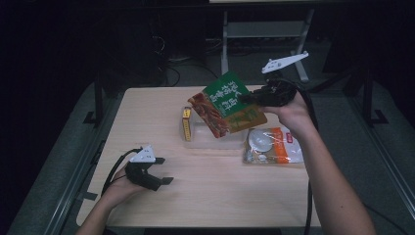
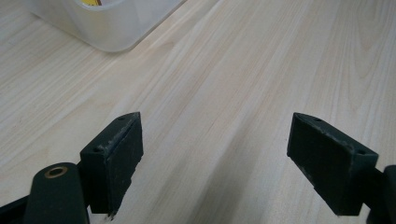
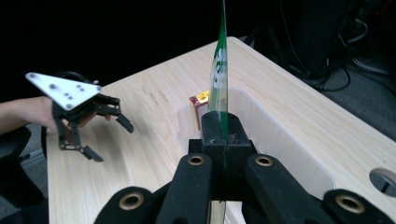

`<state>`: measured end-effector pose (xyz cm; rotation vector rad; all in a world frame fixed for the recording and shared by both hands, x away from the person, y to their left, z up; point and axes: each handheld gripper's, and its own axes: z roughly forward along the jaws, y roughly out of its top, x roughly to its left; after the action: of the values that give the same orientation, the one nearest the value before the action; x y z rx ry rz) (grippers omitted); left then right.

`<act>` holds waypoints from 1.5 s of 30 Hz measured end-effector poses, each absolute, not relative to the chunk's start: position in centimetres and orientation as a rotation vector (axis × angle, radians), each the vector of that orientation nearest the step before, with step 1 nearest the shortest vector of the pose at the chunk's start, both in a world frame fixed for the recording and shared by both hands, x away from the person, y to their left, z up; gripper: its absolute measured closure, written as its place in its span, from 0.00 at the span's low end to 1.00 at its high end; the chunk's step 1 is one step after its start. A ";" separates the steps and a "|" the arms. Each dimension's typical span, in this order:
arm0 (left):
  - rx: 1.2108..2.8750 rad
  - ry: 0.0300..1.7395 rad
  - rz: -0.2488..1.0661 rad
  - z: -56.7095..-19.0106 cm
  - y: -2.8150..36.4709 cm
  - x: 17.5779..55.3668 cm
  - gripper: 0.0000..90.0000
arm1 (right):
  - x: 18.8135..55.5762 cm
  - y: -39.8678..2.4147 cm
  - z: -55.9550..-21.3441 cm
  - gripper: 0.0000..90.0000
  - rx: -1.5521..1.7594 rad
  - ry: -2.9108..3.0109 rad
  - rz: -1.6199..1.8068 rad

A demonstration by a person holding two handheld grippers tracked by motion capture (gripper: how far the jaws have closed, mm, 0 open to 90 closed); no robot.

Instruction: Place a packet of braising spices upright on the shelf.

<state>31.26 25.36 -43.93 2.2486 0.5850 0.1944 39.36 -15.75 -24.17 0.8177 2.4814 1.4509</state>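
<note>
Your right gripper (image 1: pixel 254 99) clamps green pouch (image 1: pixel 227 104) edge-on directly above clear bin (image 1: pixel 215 142); left gripper (image 1: pixel 161 171) open, idle, farther off

A: Place type? Looks like a lab or recording room.
B: Agreed. Bare light wooden table (image 1: pixel 210 196), dark surroundings, metal frame legs (image 1: pixel 303 44) behind, cables on the grey floor (image 1: pixel 188 73). Nothing homelike.

Green-and-orange food pouch (image 1: pixel 227 104) hangs tilted, raised above the clear plastic tub (image 1: pixel 215 141).
</note>
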 end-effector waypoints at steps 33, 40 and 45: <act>2.255 0.571 0.174 -44.0 25.1 31.0 0.20 | 42.6 -12.3 -25.5 1.00 1.029 2.470 1.237; 2.259 0.566 0.172 -44.0 25.0 31.0 0.20 | 43.3 -11.7 -26.0 1.00 1.046 2.473 1.208; 2.269 0.556 0.168 -44.1 25.0 31.0 0.20 | 43.7 -11.3 -26.2 1.00 1.060 2.476 1.200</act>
<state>30.97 24.96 -44.05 2.2687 0.5563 0.1682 43.72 -11.32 -26.25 1.0597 2.4761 1.1999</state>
